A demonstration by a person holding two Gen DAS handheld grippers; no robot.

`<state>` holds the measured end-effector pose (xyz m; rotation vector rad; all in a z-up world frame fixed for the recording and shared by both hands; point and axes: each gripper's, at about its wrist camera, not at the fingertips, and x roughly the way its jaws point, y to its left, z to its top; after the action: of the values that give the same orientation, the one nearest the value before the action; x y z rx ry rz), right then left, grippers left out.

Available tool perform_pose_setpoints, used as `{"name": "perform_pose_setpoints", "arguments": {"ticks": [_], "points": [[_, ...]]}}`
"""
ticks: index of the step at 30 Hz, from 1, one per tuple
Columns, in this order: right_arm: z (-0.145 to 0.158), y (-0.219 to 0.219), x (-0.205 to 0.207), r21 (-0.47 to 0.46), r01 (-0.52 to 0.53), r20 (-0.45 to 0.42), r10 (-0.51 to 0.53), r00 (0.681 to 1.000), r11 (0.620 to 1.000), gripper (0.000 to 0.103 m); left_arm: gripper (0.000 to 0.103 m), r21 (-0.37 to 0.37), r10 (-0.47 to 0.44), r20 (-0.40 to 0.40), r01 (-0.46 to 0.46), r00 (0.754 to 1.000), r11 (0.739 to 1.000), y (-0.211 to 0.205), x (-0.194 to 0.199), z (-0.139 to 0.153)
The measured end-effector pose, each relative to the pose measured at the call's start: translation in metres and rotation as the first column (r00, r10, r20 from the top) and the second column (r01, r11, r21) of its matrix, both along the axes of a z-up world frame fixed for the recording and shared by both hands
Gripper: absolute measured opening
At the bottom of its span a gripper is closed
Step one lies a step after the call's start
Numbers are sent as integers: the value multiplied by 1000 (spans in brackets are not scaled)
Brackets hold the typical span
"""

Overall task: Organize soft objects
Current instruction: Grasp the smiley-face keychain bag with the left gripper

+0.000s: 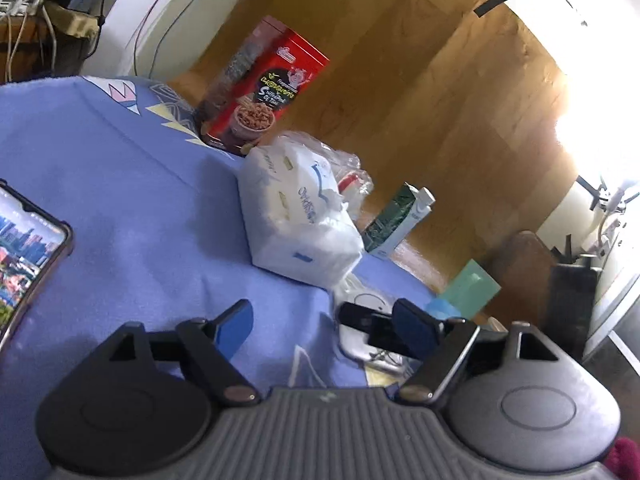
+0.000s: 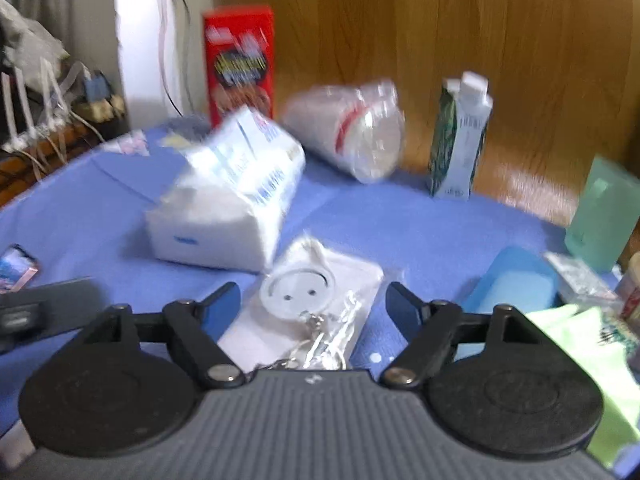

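- Tissue pack, white soft pack with blue print, lies on the blue cloth mid-table, tilted; one only.
- Right wrist view is motion-blurred: tissue pack print unreadable, red box label smeared.
- Phone cut off by the left frame edge; only part of its lit screen shows.
- Bagged cup stack mostly hidden behind the tissue pack in the left view; right view shows it lying on its side.
- Left gripper: jaws wide, nothing between them. Its right finger overlaps a white socket in plastic wrap.
- Right gripper: jaws wide, empty, hovering over the wrapped socket, which lies just beside the pack's near corner.
- Table's far edge runs close behind the red box and the carton; wood floor beyond.
- Open cloth left of the pack, between it and the phone.
- Count: one red box, one carton, one socket, one green box, one blue pad.
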<state>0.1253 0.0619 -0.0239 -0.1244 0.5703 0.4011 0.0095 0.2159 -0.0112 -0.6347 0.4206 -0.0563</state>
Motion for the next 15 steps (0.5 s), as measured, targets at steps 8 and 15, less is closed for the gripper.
{"name": "perform_pose_setpoints", "arguments": {"ticks": [8,15], "points": [[-4,-9,-17,-29,-82,15,82,996,996,79,79,95,-12,-36,15,999,995,-17,5,4],[-7,-38,-76,-42,-263,22,264,964,964,79,87,171,-79,-98,95,992,981,-32,18,4]]}}
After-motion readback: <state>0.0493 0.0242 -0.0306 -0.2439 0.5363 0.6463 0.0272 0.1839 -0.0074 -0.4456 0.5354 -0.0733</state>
